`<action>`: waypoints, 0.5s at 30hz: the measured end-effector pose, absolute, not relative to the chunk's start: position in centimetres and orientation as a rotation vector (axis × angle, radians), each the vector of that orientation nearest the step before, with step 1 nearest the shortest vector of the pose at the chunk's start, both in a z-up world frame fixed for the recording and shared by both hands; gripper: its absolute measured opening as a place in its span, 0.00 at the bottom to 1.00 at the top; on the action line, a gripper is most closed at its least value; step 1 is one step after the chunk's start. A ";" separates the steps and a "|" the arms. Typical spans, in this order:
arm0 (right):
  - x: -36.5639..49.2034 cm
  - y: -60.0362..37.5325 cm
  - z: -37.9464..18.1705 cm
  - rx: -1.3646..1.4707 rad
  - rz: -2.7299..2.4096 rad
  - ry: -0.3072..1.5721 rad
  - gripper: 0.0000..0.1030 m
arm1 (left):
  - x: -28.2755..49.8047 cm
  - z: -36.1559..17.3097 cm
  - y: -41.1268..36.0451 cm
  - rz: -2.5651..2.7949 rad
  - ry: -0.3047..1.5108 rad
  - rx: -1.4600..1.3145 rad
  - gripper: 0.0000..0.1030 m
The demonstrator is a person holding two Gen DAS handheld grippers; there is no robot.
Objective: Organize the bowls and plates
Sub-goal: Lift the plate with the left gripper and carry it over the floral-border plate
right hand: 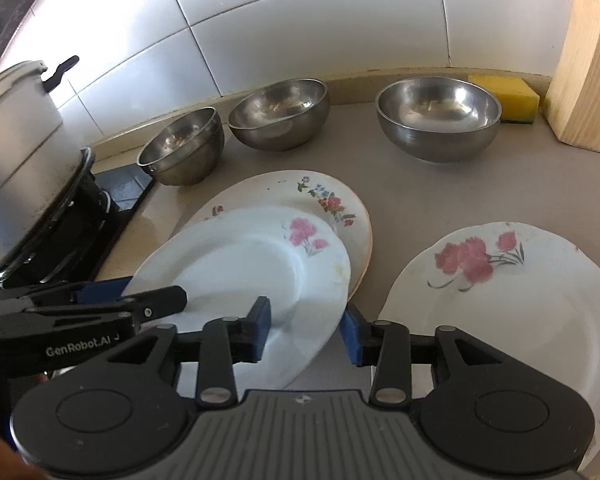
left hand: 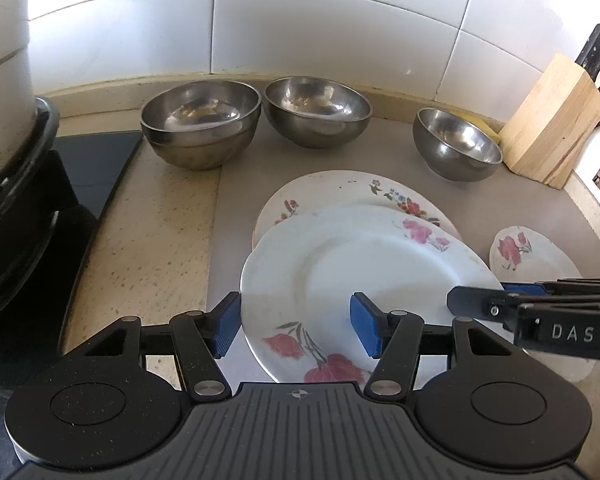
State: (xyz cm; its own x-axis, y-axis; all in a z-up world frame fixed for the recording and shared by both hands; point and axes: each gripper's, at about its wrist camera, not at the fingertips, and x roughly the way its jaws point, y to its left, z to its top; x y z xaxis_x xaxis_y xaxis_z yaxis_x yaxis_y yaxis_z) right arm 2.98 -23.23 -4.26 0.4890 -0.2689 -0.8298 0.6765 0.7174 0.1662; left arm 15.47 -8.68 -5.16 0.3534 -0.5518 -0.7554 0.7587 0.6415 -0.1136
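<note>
Three steel bowls stand along the tiled wall at the top of both frames: a nested pair (left hand: pixel 200 124) at left, a middle bowl (left hand: pixel 317 111), and a right bowl (left hand: pixel 457 143). All look empty apart from faint residue. A yellow sponge (right hand: pixel 504 98) lies just beside the right bowl, next to the knife block (left hand: pixel 550 128).

Below the bowls, a white plate (left hand: pixel 360 280) with pink flowers lies tilted on top of a floral plate (left hand: pixel 340 188), overlapping its lower part. In the right wrist view the white plate's long axis runs from lower left to upper right. A third plate (right hand: pixel 512 300) lies flat at lower right of that view, apart from the stack.

The left gripper (left hand: pixel 298 328) has its jaws apart, one on either side of the white plate's left rim, with no pad pressing on it. The right gripper (right hand: pixel 304 330) also has its jaws apart, straddling the plate's right rim; whether a pad touches it cannot be told. A pot (right hand: pixel 16 152) sits on the stove at upper left.
</note>
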 end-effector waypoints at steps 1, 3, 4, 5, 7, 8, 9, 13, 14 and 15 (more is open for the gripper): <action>3.1 -23.3 -4.4 0.513 -0.613 0.896 0.20 | 15.5 -5.3 -8.8 -0.858 0.857 0.279 0.59; 3.3 -23.3 -4.3 0.478 -0.633 0.895 0.22 | 15.5 -5.3 -8.8 -0.854 0.852 0.278 0.61; 3.3 -23.2 -4.0 0.446 -0.643 0.885 0.25 | 15.6 -5.3 -8.8 -0.852 0.853 0.277 0.62; 3.5 -23.0 -3.7 0.395 -0.658 0.874 0.28 | 15.6 -5.3 -8.9 -0.851 0.855 0.276 0.62; 4.0 -22.4 -3.2 0.284 -0.681 0.860 0.36 | 15.6 -5.2 -8.9 -0.846 0.854 0.279 0.62; 4.1 -22.1 -2.9 0.251 -0.683 0.852 0.36 | 15.5 -5.2 -8.9 -0.840 0.851 0.282 0.63; 4.1 -22.0 -2.7 0.241 -0.675 0.846 0.37 | 15.4 -5.1 -8.9 -0.836 0.848 0.285 0.63; 3.4 -22.0 -2.3 0.292 -0.660 0.835 0.38 | 14.8 -4.2 -8.1 -0.802 0.806 0.304 0.66; 3.1 -22.1 -2.1 0.303 -0.657 0.829 0.38 | 14.6 -3.9 -7.8 -0.779 0.789 0.306 0.68; 2.8 -22.2 -1.9 0.306 -0.654 0.822 0.38 | 14.5 -3.6 -7.2 -0.758 0.777 0.301 0.69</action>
